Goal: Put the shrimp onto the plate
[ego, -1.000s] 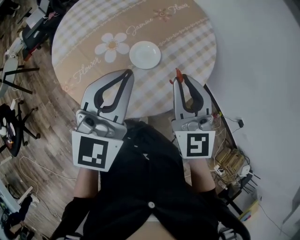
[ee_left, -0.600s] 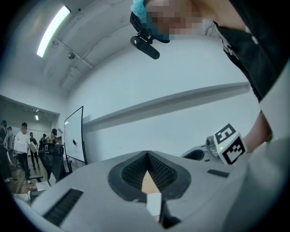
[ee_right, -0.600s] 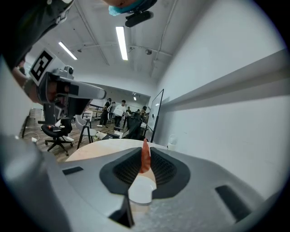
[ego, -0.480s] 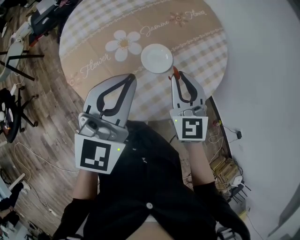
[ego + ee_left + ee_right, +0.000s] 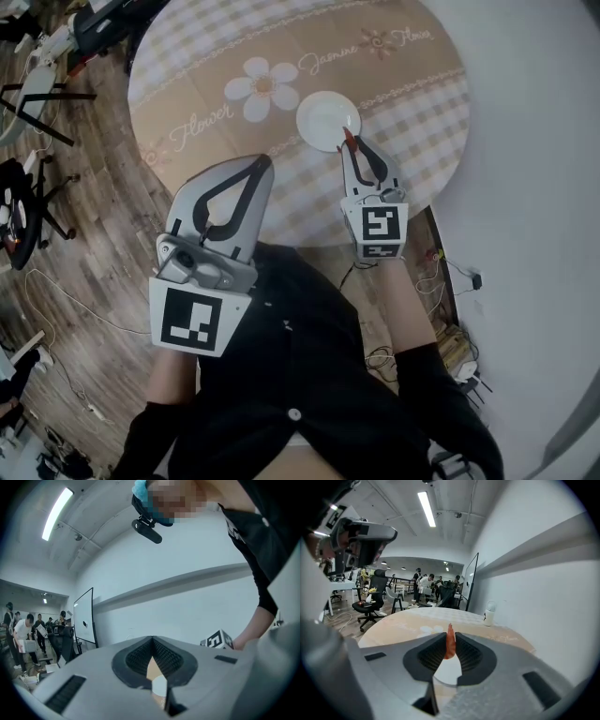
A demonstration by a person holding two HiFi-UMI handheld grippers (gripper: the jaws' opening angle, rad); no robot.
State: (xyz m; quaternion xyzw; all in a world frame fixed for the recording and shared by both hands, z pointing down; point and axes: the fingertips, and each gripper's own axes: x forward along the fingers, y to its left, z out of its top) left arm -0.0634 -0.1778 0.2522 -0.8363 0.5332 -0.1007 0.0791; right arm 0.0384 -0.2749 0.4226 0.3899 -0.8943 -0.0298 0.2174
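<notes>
Shrimp (image 5: 349, 139), small, orange-red, pinched between tips of right gripper (image 5: 352, 152); jaws nearly together, clamped on its body. Long axis in line with jaws, thin end poking past tips.

Small round white plate (image 5: 317, 114) straight ahead of tips on round beige checked table (image 5: 216, 94). Head view: shrimp over plate's near rim, height above it unclear. Right gripper view: white of plate in gap below shrimp.

Left gripper (image 5: 260, 164) hangs back near table edge, well apart from plate, tips pressed together, empty.

Likely next: short reach forward and down, then release.
</notes>
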